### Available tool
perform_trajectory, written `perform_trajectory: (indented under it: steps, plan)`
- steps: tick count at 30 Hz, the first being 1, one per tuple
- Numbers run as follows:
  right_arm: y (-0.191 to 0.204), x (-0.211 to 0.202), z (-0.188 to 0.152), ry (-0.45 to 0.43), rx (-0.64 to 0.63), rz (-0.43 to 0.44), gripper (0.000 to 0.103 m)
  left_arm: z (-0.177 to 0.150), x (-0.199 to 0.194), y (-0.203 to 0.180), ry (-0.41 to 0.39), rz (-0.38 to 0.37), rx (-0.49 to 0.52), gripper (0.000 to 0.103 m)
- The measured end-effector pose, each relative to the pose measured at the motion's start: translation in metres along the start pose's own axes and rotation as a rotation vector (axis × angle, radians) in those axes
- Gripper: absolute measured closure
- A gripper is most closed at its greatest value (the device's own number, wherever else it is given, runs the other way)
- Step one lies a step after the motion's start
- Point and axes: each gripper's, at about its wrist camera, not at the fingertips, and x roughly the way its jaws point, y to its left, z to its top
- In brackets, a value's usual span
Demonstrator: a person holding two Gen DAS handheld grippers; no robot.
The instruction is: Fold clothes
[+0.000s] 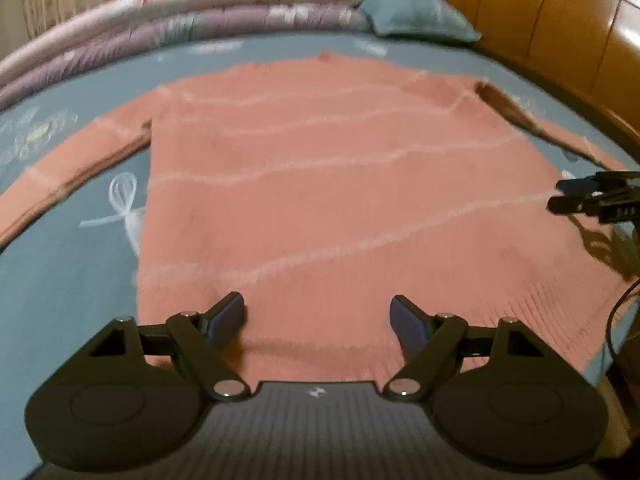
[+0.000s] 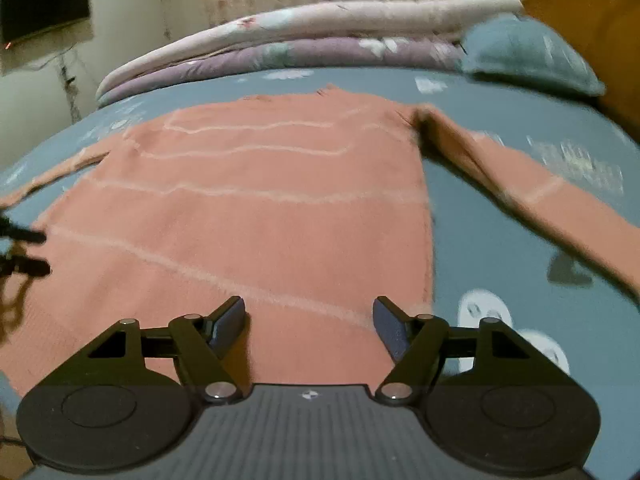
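**Operator:** I'm looking down at a pink sweater [image 1: 320,184] with thin pale wavy stripes. It's lying flat on the bed [image 1: 68,280], which has a blue-grey sheet with white prints. The body is spread out, hem towards me and neckline at the far end.

**Partner:** Where are the sleeves?

**Operator:** Both are stretched outward. In the left wrist view one sleeve [image 1: 68,168] is running down to the left edge of the picture. In the right wrist view the other sleeve [image 2: 540,200] is angling down to the right, lying on the sheet apart from the body.

**Partner:** And your grippers?

**Operator:** The left gripper [image 1: 318,320] is hovering over the hem area, near the sweater's left side. Its fingers [image 1: 226,316] are standing well apart with nothing between them but the knit below. The right gripper [image 2: 310,322] is hanging over the hem close to the sweater's right edge. Its fingers [image 2: 228,320] are also apart, gripping nothing. I cannot tell whether any fingertip is touching the fabric.

**Partner:** Can each camera see the other gripper?

**Operator:** Yes. The right one is showing at the right edge of the left view, and the left one is showing dark and blurred at the left edge of the right view.

**Partner:** What's behind the sweater?

**Operator:** Folded quilts [image 2: 304,40], pink over purple, are sitting along the far side, with a blue-grey pillow [image 2: 528,52] beside them and a wooden headboard [image 1: 540,12] to the right.
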Motion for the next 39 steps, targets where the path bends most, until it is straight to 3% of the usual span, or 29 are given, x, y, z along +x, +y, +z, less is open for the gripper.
perform_trajectory:
  steps: [3,6,9,13,15,21,24,28,31,37,39]
  plan:
    - [-0.007,0.001,0.019,0.072,0.069,0.017,0.027,0.031,0.007,0.0,0.047,0.023,0.046,0.022]
    - [-0.012,0.008,0.046,0.09,0.128,0.018,0.025,0.072,0.014,0.007,-0.011,0.025,0.052,0.022]
    - [-0.012,0.013,0.073,0.086,0.151,0.023,0.024,0.11,0.032,0.024,-0.073,0.021,0.015,0.022]
    - [0.001,0.02,0.098,0.079,0.099,0.033,0.02,0.133,0.077,0.054,-0.069,0.077,-0.077,0.023]
    - [0.006,0.023,0.102,0.092,0.073,0.026,0.02,0.126,0.098,0.068,-0.001,0.077,-0.161,0.023]
    - [0.005,0.037,0.093,0.184,0.075,0.0,0.017,0.075,0.068,0.062,0.013,0.078,-0.234,0.021]
    - [0.005,0.05,0.089,0.224,0.089,-0.011,0.017,0.077,0.057,0.062,0.05,0.058,-0.22,0.021]
    - [0.012,0.064,0.09,0.254,0.082,-0.024,0.012,0.091,0.049,0.083,-0.061,0.057,-0.235,0.021]
    - [0.021,0.072,0.092,0.269,0.043,-0.046,0.011,0.09,0.065,0.093,-0.026,0.0,-0.295,0.021]
    - [0.031,0.074,0.086,0.293,-0.018,-0.087,0.006,0.046,0.037,0.073,0.005,-0.004,-0.214,0.02]
    - [0.035,0.076,0.087,0.298,-0.036,-0.095,0.006,0.045,0.026,0.066,-0.021,-0.054,-0.209,0.02]
